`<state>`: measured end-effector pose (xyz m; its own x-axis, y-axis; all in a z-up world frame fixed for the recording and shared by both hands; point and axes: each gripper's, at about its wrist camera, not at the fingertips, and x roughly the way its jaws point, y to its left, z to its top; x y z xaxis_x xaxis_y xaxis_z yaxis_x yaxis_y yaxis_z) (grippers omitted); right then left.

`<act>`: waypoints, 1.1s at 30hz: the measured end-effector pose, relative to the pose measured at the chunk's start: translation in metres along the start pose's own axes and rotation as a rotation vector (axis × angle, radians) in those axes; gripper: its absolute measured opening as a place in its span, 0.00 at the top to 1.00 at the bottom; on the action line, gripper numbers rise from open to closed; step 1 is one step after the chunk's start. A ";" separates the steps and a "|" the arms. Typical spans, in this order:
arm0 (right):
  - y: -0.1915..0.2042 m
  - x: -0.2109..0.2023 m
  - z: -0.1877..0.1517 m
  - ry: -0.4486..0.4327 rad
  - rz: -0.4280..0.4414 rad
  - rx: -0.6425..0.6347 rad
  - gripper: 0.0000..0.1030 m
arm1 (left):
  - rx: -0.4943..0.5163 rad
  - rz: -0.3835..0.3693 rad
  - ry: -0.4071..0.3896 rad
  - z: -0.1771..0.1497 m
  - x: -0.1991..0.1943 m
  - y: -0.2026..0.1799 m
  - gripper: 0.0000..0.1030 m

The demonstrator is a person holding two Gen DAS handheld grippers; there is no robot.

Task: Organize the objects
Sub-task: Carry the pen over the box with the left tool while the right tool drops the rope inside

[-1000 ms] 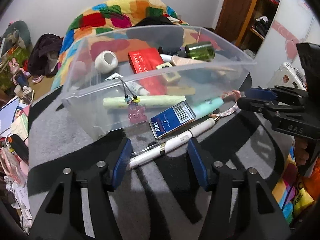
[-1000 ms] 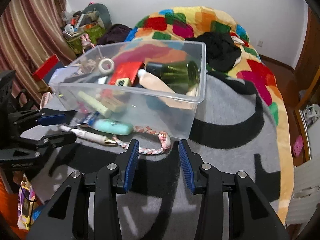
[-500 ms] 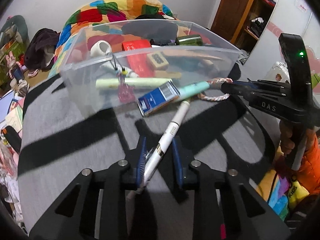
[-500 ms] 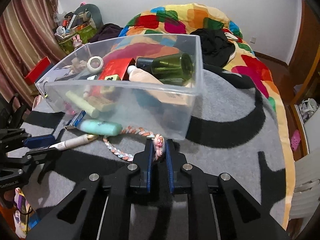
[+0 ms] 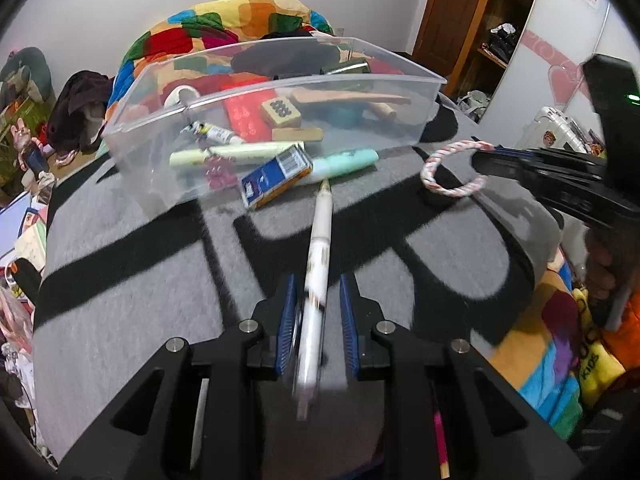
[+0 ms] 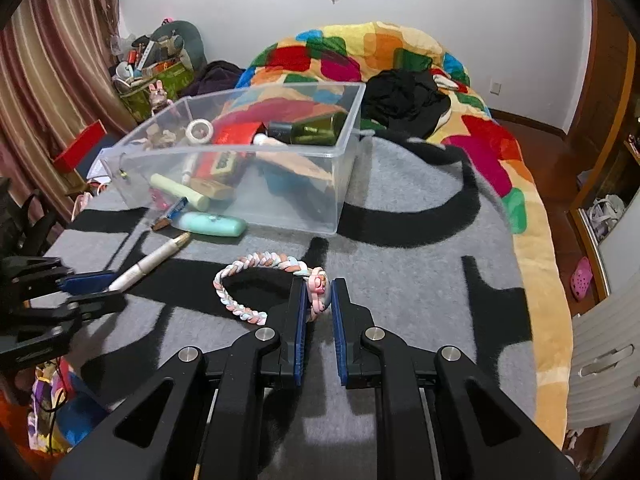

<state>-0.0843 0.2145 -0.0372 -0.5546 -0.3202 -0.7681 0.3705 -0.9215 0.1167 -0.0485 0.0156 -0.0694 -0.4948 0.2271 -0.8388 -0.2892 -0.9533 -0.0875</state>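
Note:
My left gripper [image 5: 317, 286] is shut on a white pen [image 5: 320, 248] with a gold tip and holds it above the grey-and-black blanket [image 5: 140, 280]. The pen also shows in the right wrist view [image 6: 150, 262]. My right gripper [image 6: 318, 286] is shut on a braided pastel bracelet [image 6: 256, 284], held clear of the blanket; it also shows in the left wrist view [image 5: 448, 168]. A clear plastic bin [image 5: 280, 80] with several items stands ahead. A blue box [image 5: 276, 178] and a mint case [image 5: 346, 162] lie in front of it.
The bin [image 6: 344, 160] holds a green bottle [image 6: 308, 128], a red packet [image 6: 236, 132] and a tape roll [image 6: 199, 130]. A colourful quilt [image 6: 400, 64] with black clothing [image 6: 404, 96] lies behind. Clutter and a curtain [image 6: 40, 80] are at the left.
Both grippers closed on their objects and pulled back from the bin, lifting them. The pen now points at the bin; the bracelet has come away from the bin's base.

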 end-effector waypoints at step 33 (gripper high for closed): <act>0.026 -0.017 0.068 -0.175 0.086 0.025 0.89 | -0.175 0.033 -0.300 0.045 -0.069 0.027 0.90</act>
<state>-0.1162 0.1810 0.0216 -0.6432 -0.4298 -0.6337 0.4053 -0.8933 0.1945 -0.0589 -0.0174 0.0105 -0.7277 0.2192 -0.6499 -0.1370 -0.9749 -0.1755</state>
